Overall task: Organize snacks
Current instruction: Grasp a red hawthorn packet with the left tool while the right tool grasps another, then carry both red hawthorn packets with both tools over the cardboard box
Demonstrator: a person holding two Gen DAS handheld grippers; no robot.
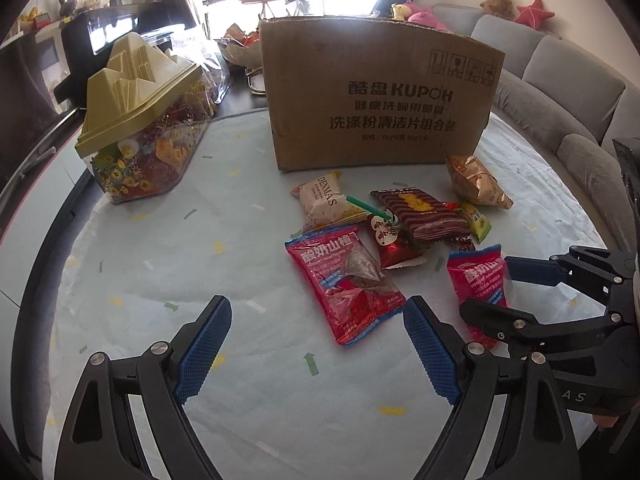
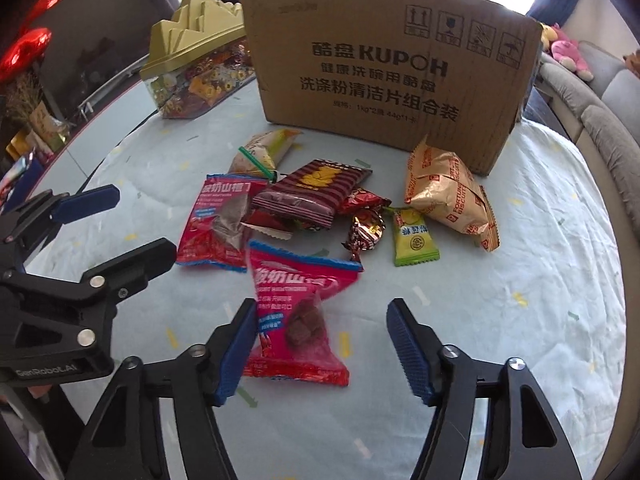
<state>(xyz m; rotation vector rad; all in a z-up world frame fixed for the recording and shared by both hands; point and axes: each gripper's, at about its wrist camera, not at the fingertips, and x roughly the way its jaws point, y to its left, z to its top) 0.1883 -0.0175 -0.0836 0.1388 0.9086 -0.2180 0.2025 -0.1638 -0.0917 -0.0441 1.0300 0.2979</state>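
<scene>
Sunlit from a window behind, a round table (image 1: pixel 248 360) under a pale speckled cloth carries a loose heap of snacks in front of a cardboard box (image 1: pixel 376 96). The left gripper (image 1: pixel 318 354) hangs over bare cloth with its jaws spread wide and nothing between them; the nearest red hawthorn packet (image 1: pixel 344 280) lies just ahead, toward its right finger, not touching. The right gripper (image 2: pixel 322 350) stands partly open, jaws apart around a second red hawthorn packet (image 2: pixel 298 308). Its left pad (image 2: pixel 236 354) sits at the packet's edge, while the right pad (image 2: pixel 408 354) is clear of it, so there is no grip. Ahead of this gripper lie a brown striped packet (image 2: pixel 310 192), a green candy (image 2: pixel 412 240), a foil-wrapped sweet (image 2: pixel 366 234) and a gold biscuit bag (image 2: pixel 448 192) beside the box. A pale bun wrapper (image 2: pixel 264 148) rests farther ahead. Off to the left stands a clear candy tub (image 1: pixel 148 160) with a gold lid. Beyond the table on the right runs a grey sofa (image 1: pixel 568 80) with plush toys.
</scene>
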